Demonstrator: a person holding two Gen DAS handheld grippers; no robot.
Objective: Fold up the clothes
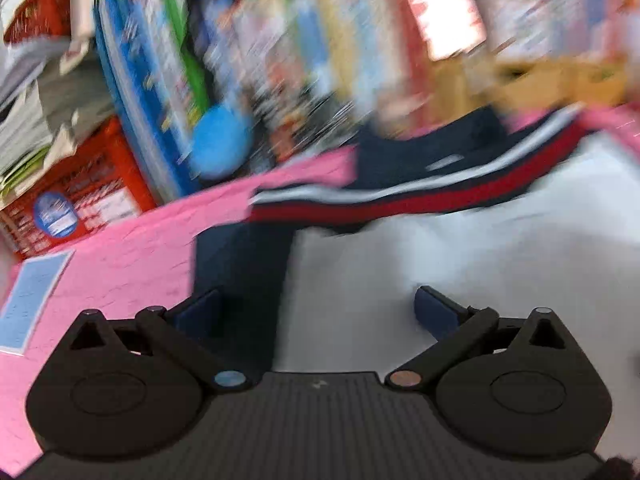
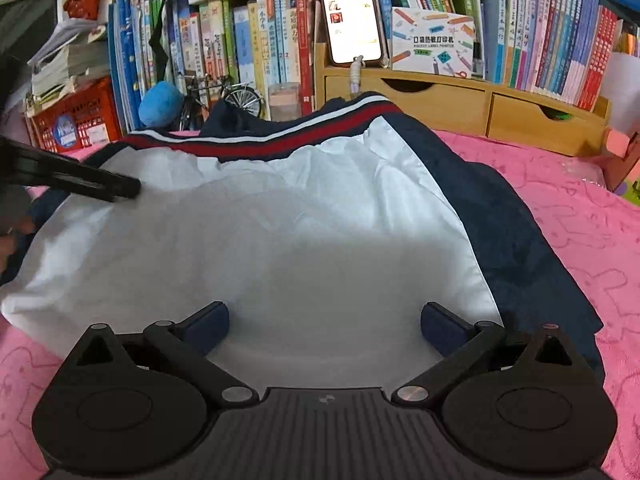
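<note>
The left gripper [image 1: 316, 312], black with dark blue pads, points down at a slant over the left part of the garment, its jaws wide apart with nothing between them; in the right wrist view only one black finger of it [image 2: 100, 184] reaches in from the left edge above the white cloth, and beside it a bit of the person's hand [image 2: 10, 236] is cut off by the frame. The left wrist view is smeared by motion, so the shelf contents there cannot be read. The navy, white-panelled garment with a red and white stripe [image 2: 280, 232] lies spread on the pink textured blanket [image 2: 580, 232], its long axis running roughly away from the cameras toward the shelf, the striped band [image 2: 256, 142] lying crosswise at the far end. Its near edge is hidden beneath the gripper bodies. The right gripper [image 2: 324, 328] also slants downward over the white panel, jaws spread fully and empty, pads just above the cloth; whether they touch it cannot be told. Behind stand a red plastic crate [image 2: 76, 120], a row of upright books [image 2: 248, 44], a lit phone [image 2: 352, 16] and a wooden drawer unit [image 2: 460, 100].
</note>
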